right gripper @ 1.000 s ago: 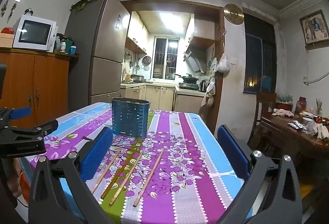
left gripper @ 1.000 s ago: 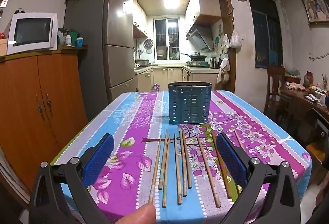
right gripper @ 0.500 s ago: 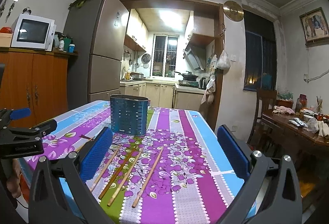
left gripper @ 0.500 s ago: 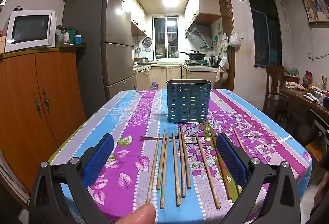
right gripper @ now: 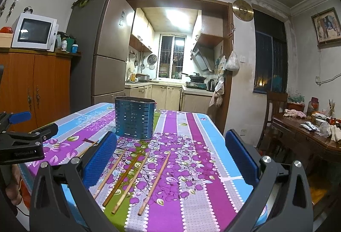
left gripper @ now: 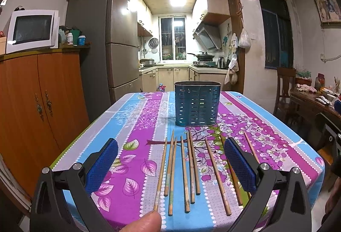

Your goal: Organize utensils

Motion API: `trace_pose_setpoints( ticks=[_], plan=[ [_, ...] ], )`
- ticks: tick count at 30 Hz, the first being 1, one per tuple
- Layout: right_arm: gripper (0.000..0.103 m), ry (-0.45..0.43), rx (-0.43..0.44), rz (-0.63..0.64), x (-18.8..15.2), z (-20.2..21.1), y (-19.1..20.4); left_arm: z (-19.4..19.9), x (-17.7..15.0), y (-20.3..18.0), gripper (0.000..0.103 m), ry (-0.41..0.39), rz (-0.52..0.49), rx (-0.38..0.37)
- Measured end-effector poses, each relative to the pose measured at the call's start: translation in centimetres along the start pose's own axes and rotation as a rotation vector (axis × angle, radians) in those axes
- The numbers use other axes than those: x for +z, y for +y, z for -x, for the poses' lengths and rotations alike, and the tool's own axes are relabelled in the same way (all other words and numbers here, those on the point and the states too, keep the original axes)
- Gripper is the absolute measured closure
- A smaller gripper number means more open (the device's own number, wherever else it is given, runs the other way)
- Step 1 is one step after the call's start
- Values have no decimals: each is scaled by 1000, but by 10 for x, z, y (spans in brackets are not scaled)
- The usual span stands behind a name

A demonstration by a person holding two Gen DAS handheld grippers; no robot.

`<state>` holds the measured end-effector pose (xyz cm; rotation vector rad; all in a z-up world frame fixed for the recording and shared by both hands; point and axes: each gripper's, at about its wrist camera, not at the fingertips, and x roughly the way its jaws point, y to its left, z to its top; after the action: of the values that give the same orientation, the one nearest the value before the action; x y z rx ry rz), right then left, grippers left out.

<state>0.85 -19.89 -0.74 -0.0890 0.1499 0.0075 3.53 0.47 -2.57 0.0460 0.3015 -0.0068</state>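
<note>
Left gripper (left gripper: 170, 164) spread above chopsticks (left gripper: 187, 170); right gripper (right gripper: 170, 159) spread, holder (right gripper: 134, 118) beyond.

Two handheld black grippers with blue pads

The left gripper (left gripper: 170, 164) and right gripper (right gripper: 170, 156) share black triangular-cutout arms, textured blue finger pads (left gripper: 101, 164) and silver screws (right gripper: 266, 159); a thumb tip (left gripper: 142, 223) shows at bottom centre.

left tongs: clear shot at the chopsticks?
Probably yes. The left tongs are open and empty above the chopsticks, which lie loose on the tablecloth with nothing over them.
</note>
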Motion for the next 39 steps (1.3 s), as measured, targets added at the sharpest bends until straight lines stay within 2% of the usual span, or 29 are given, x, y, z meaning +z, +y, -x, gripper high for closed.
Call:
trace_pose_setpoints(
  ticks=[20,27,39],
  plan=[
    [5,4,6,-3,2,-1,1,1,3,0,3,-7,-15,8],
    [5,5,15,-3,1,-3,0,3,4,-2,3,-42,-32,13],
    [5,0,3,3,1,-3,1,-3,4,1,3,3,-23,-3]
  ],
)
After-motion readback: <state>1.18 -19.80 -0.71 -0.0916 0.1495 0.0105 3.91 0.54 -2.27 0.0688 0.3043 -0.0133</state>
